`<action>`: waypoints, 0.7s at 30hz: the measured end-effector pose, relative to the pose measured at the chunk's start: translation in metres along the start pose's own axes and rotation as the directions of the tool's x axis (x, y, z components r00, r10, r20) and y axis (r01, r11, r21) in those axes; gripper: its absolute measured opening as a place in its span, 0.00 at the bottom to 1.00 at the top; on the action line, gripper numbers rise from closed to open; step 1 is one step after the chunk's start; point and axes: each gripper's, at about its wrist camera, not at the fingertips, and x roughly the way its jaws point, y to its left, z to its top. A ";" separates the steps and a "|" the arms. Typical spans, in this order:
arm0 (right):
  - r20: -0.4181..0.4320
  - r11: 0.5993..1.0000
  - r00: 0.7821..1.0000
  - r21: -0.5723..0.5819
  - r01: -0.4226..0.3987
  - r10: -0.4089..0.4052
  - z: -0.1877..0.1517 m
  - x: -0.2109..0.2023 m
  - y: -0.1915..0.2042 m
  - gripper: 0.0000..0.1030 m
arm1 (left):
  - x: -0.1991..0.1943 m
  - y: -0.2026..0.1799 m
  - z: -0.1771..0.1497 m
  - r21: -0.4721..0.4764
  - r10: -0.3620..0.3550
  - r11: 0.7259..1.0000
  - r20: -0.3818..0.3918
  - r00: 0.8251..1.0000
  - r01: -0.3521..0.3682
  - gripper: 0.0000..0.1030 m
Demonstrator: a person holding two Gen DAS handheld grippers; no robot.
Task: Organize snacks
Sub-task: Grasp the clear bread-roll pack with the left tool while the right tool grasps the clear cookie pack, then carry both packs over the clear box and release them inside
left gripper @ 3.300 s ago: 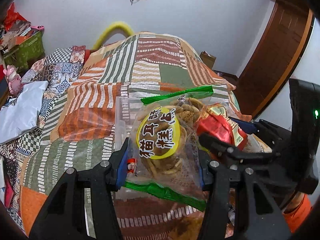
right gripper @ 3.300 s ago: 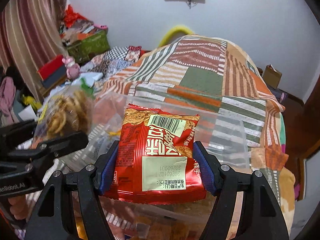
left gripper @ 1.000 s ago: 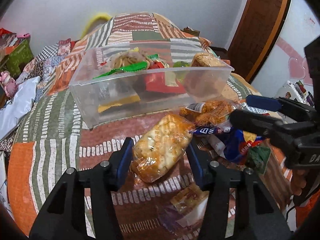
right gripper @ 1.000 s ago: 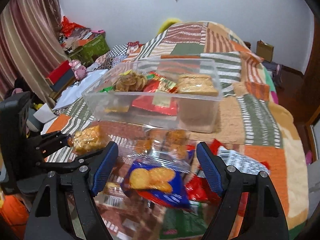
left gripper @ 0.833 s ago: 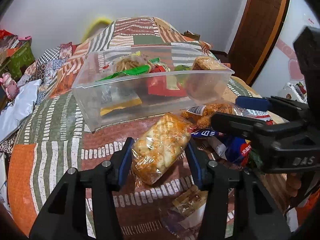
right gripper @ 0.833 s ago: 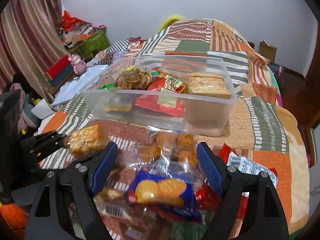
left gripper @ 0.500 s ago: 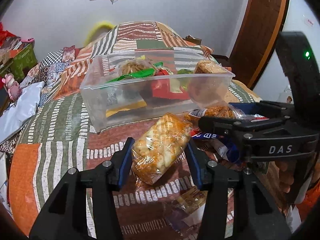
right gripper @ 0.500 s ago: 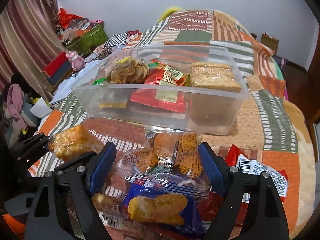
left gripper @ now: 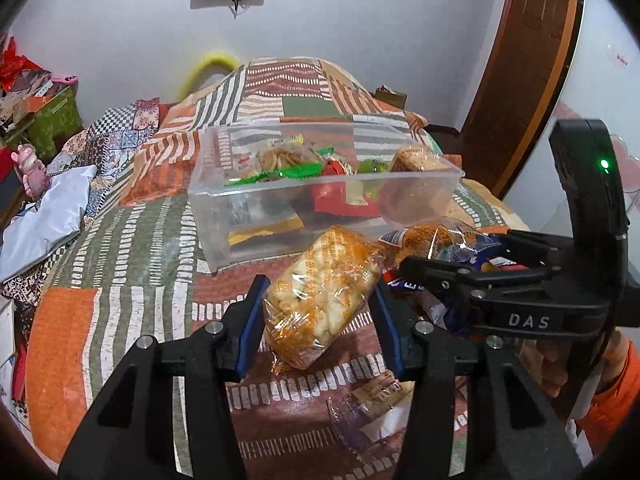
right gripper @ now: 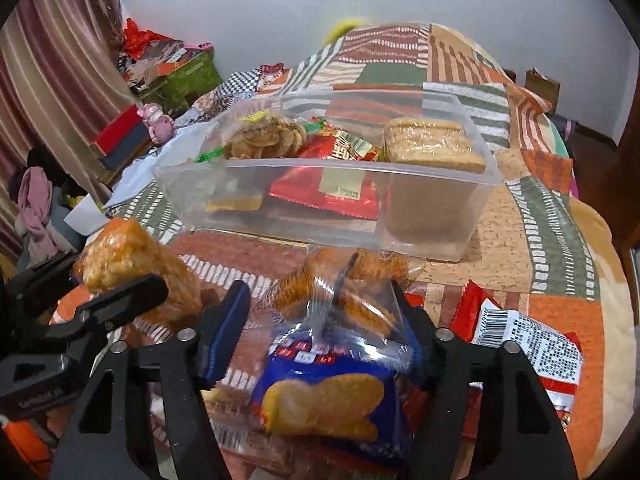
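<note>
Even, soft indoor light fills both views, with only faint shadows. Strong fisheye bending curves the edges into dark vignetted corners. Glare glints on the clear plastic storage box (left gripper: 224, 194) (right gripper: 486, 184). The blue cracker packet (right gripper: 324, 400) up close is blurred.

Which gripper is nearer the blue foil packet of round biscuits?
Right. The right gripper, gripping a clear cracker bag, hangs over the blue foil packet; the left gripper, holding an orange cracker pack, is off to its left.

Both earlier bags now lie in the clear bin (right gripper: 400, 240), and each gripper grips a new packet
</note>
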 end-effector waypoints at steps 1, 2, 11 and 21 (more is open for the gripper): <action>0.007 1.000 1.000 0.000 -0.002 0.002 0.001 -0.002 0.000 0.56 | -0.003 0.001 0.001 -0.004 -0.001 1.000 0.006 1.000 0.001 0.48; 0.013 1.000 1.000 -0.004 -0.004 0.004 0.001 -0.005 0.001 0.53 | -0.004 0.001 0.002 -0.006 -0.001 1.000 0.010 1.000 0.001 0.48; 0.081 0.999 0.996 -0.020 -0.031 0.032 0.000 -0.033 0.007 0.49 | -0.026 0.008 0.015 -0.030 0.008 1.000 0.061 0.998 -0.006 0.48; 0.176 0.996 0.981 -0.054 -0.072 0.080 0.009 -0.069 0.017 0.49 | -0.048 0.022 0.039 -0.068 0.028 0.998 0.132 0.991 -0.019 0.48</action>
